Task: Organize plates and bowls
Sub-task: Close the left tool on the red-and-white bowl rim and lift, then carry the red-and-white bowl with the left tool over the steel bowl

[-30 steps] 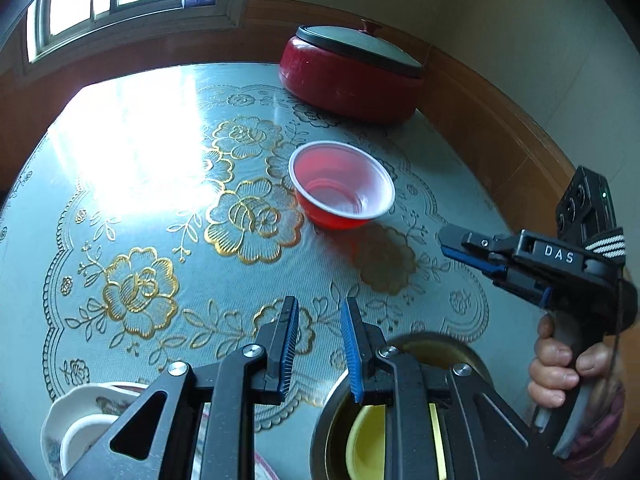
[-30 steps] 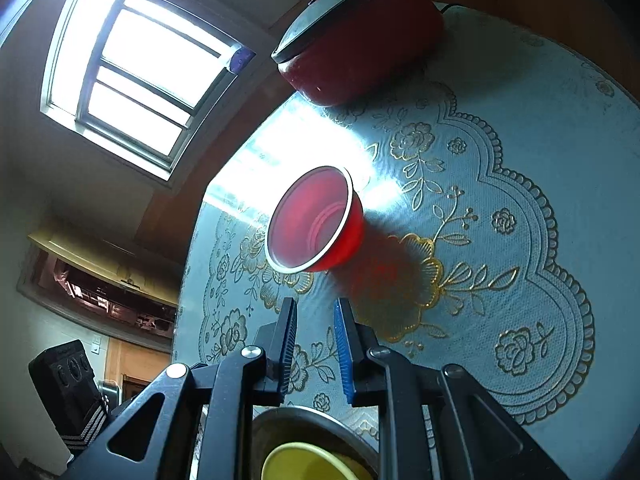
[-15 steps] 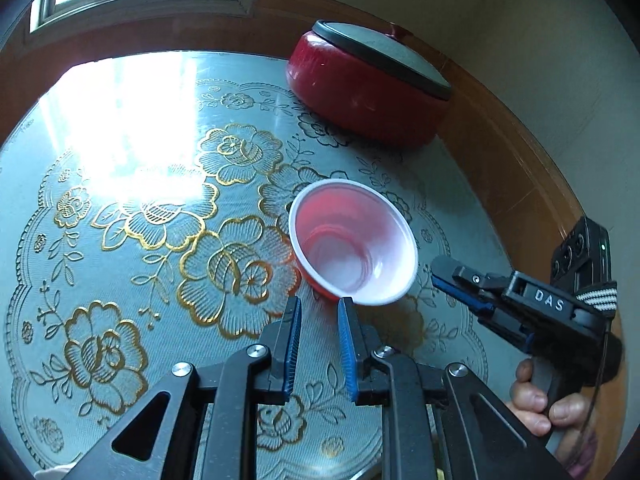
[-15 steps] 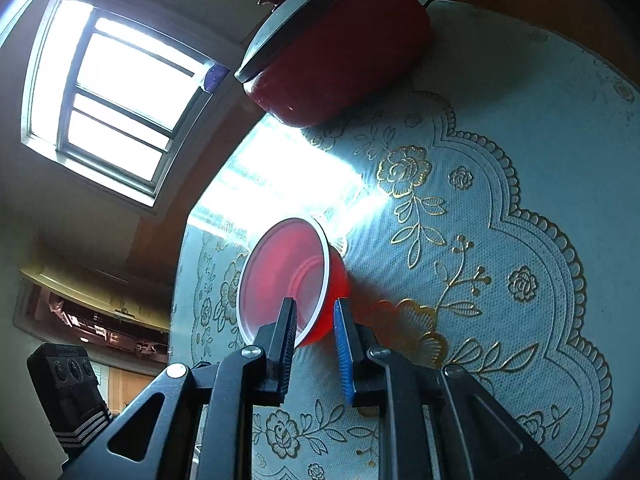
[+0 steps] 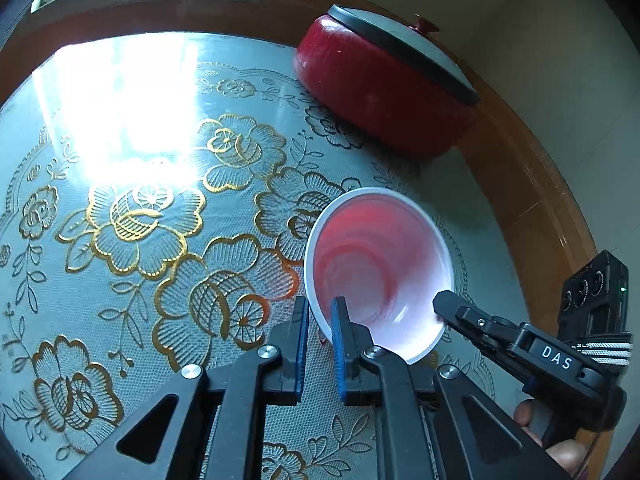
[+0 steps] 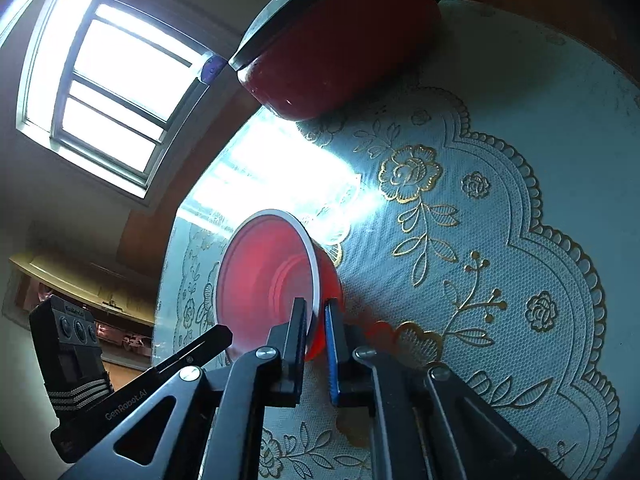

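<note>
A red plastic bowl with a white rim stands on the patterned table; it also shows in the right wrist view. My left gripper is narrowly open, its fingers astride the bowl's near-left rim, one inside and one outside. My right gripper is narrowly open astride the bowl's rim on the other side. The right gripper shows in the left wrist view, at the bowl's right rim. The left gripper's body shows at the lower left of the right wrist view.
A large red pot with a grey lid stands at the back of the table, near the wooden edge. It is also in the right wrist view. The tablecloth has gold flowers.
Both grippers moved forward to the red bowl and now straddle its rim. The yellow bowl and white dishes near the front have left the views.
</note>
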A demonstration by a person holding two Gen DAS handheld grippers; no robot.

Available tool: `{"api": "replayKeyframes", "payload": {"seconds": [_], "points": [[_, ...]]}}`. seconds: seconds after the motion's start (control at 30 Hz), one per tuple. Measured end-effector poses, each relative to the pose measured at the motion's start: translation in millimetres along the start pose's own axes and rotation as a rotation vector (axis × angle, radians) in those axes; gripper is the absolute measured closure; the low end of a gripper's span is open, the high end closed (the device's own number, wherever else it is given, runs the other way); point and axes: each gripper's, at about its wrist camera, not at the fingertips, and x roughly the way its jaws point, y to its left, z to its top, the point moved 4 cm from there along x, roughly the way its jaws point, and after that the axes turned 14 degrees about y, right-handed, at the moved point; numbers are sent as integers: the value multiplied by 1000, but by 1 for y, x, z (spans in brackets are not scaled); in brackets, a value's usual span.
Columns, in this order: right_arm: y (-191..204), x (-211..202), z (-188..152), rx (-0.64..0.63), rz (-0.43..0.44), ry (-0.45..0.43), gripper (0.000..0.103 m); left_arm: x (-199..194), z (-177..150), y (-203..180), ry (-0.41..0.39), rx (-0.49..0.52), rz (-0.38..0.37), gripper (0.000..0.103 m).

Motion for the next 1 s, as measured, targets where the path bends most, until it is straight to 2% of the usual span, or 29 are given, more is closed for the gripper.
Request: {"api": "replayKeyframes", "payload": {"seconds": [0.27, 0.5, 1.0], "points": [[1, -8, -16, 0, 26, 22, 95, -8, -28, -1, 27, 0, 9, 93], [-1, -13, -35, 5, 22, 35, 95, -11, -52, -8, 30, 36, 60, 93], [7, -43, -63, -19, 32, -18, 95, -46, -89, -31, -47, 102, 73, 93]]}}
